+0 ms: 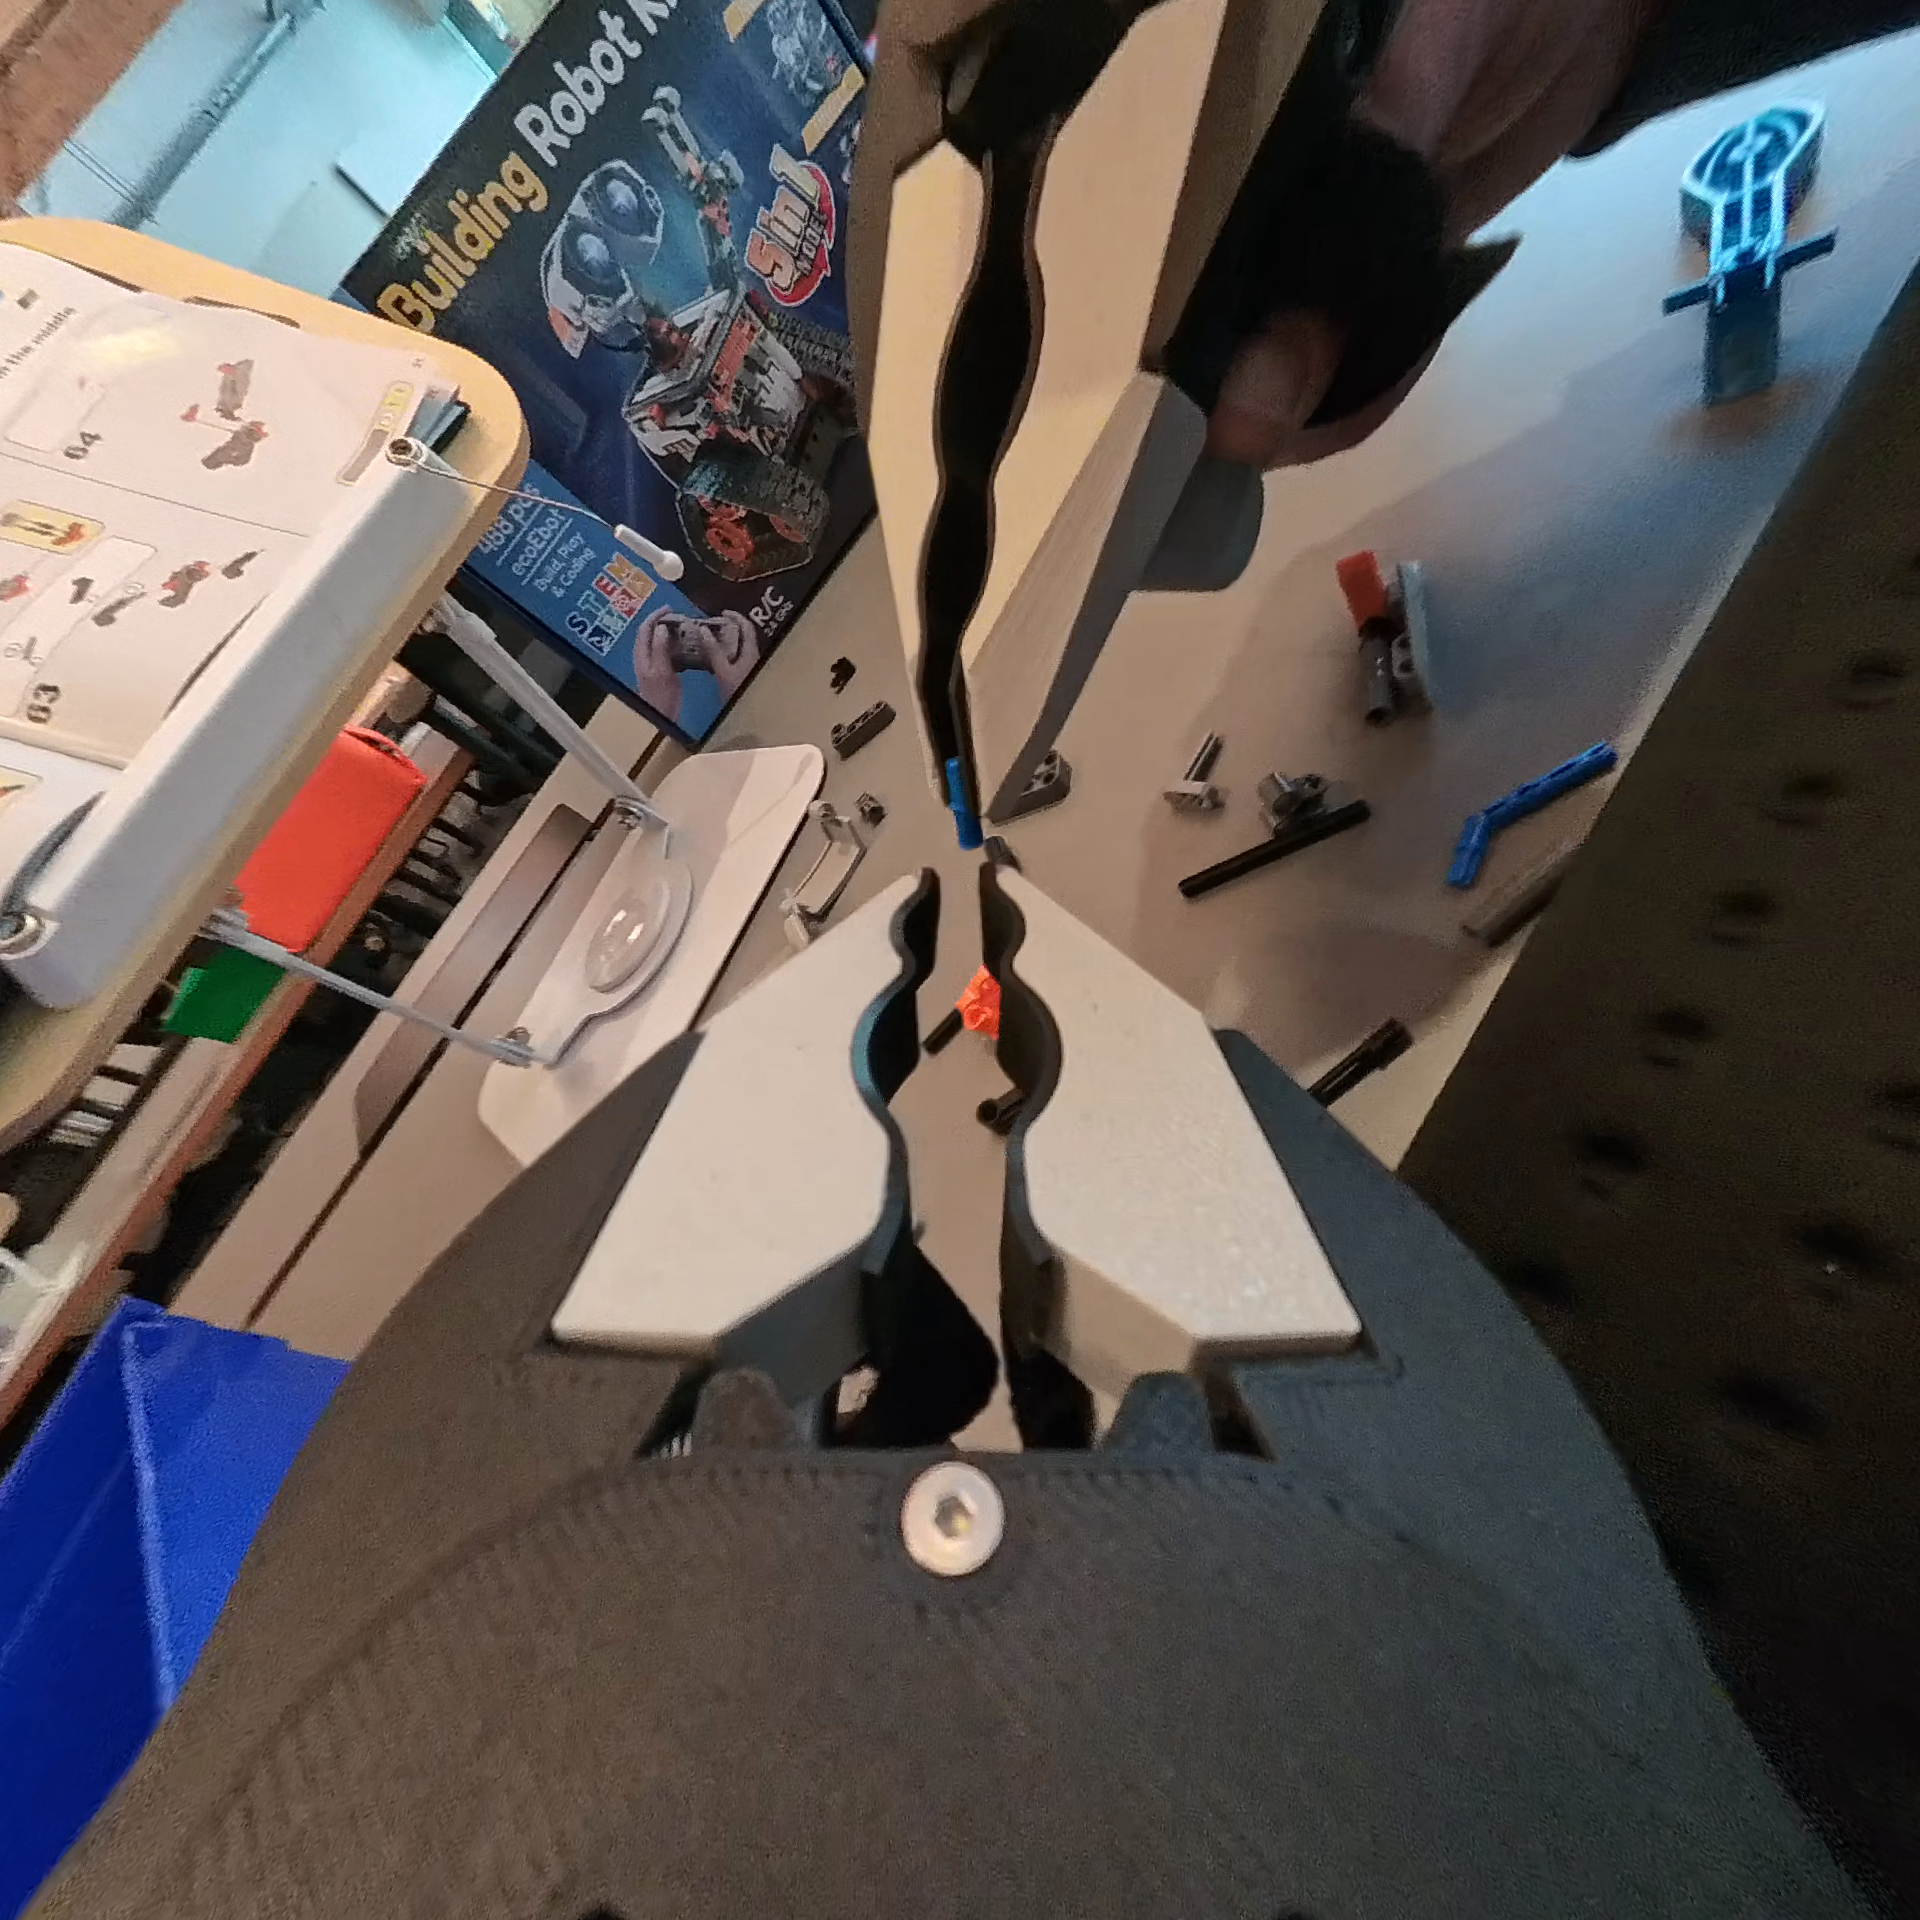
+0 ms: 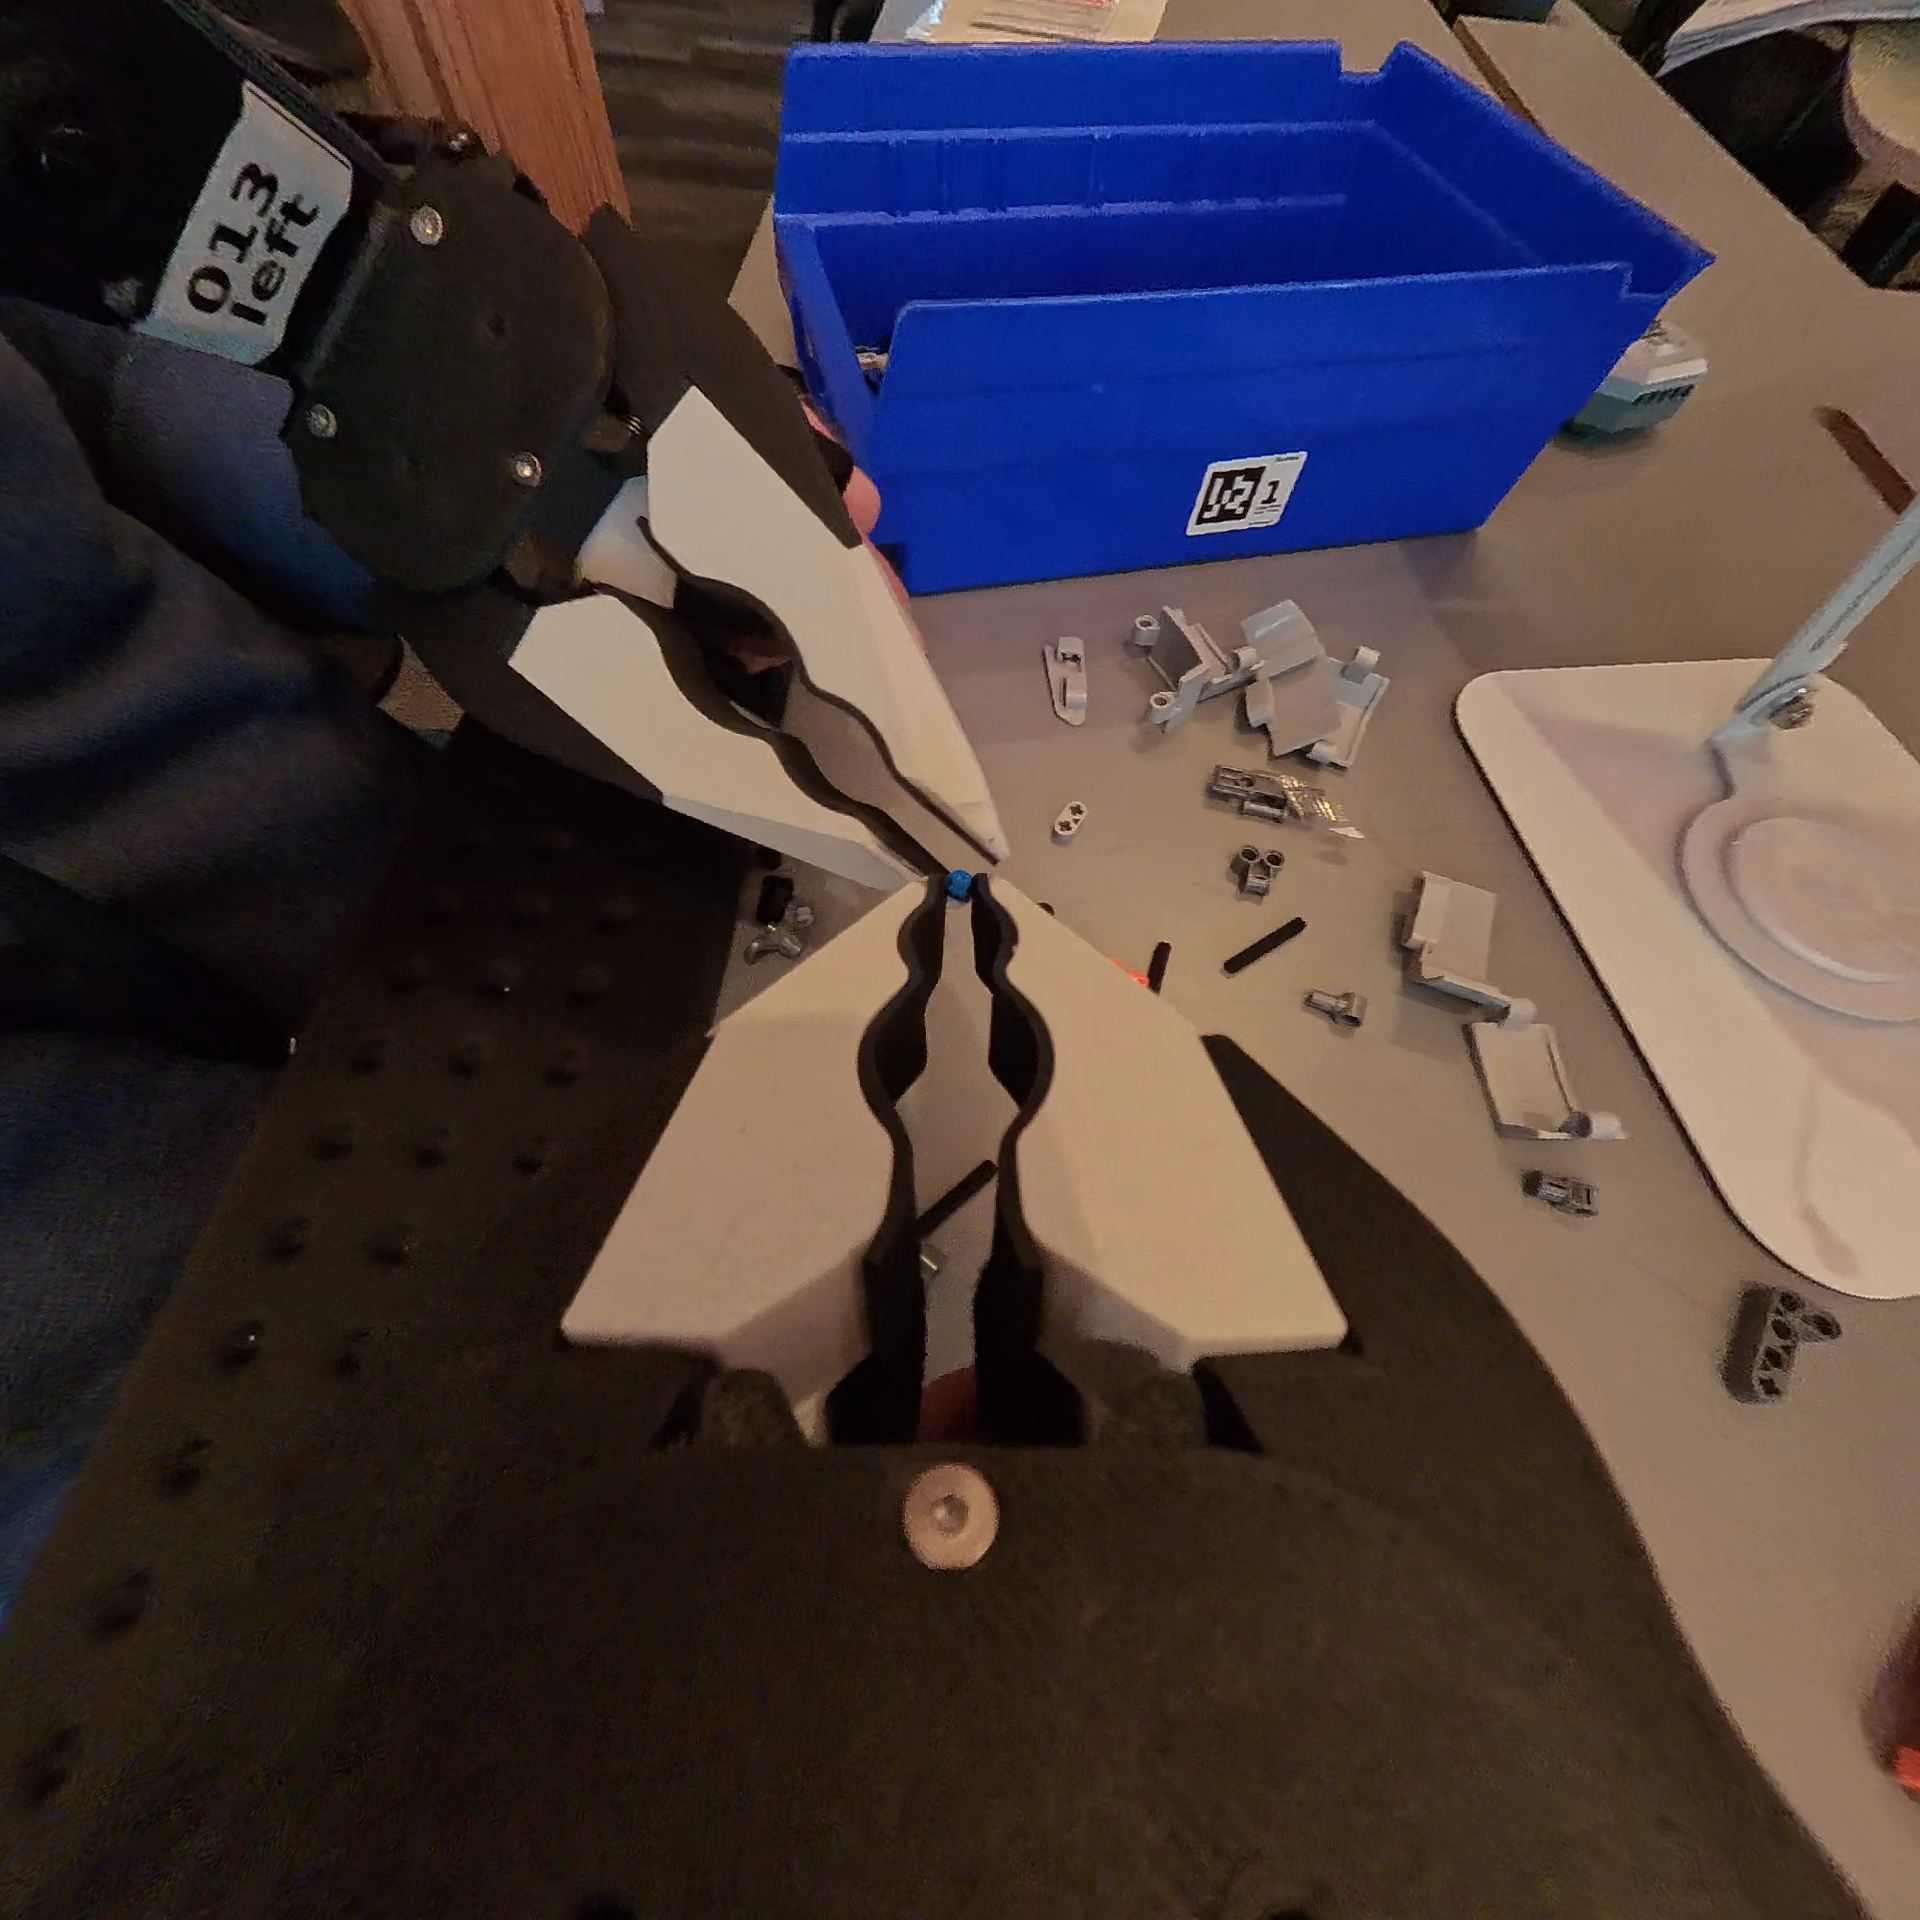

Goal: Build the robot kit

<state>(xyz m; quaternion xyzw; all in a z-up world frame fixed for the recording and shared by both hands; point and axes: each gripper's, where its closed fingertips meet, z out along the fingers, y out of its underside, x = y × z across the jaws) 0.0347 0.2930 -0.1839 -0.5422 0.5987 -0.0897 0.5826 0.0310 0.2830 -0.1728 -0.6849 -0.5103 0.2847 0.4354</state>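
Note:
My right gripper (image 2: 957, 896) is shut on a small blue pin (image 2: 957, 884) and holds it at its fingertips above the grey table (image 2: 1351, 1455). In the left wrist view the right gripper (image 1: 971, 823) comes down from the top with the blue pin (image 1: 963, 805) sticking out. My left gripper (image 1: 958, 883) points tip to tip at it, almost touching the pin, with its jaws closed to a narrow slit. It also shows in the right wrist view (image 2: 982, 847), coming from the upper left. A tiny dark bit (image 1: 1000, 850) sits at its fingertip; I cannot tell if it is gripped.
A blue bin (image 2: 1195, 364) stands behind. Loose grey parts (image 2: 1247, 675), a black axle (image 1: 1273, 852), a blue angled beam (image 1: 1527, 810) and an orange piece (image 1: 977, 1003) lie on the table. A white stand base (image 2: 1662, 1039) is at the right, a kit box (image 1: 644, 364) beyond, and a black perforated mat (image 2: 416, 1039) at the left. Left and right tips are no more than a few centimetres apart.

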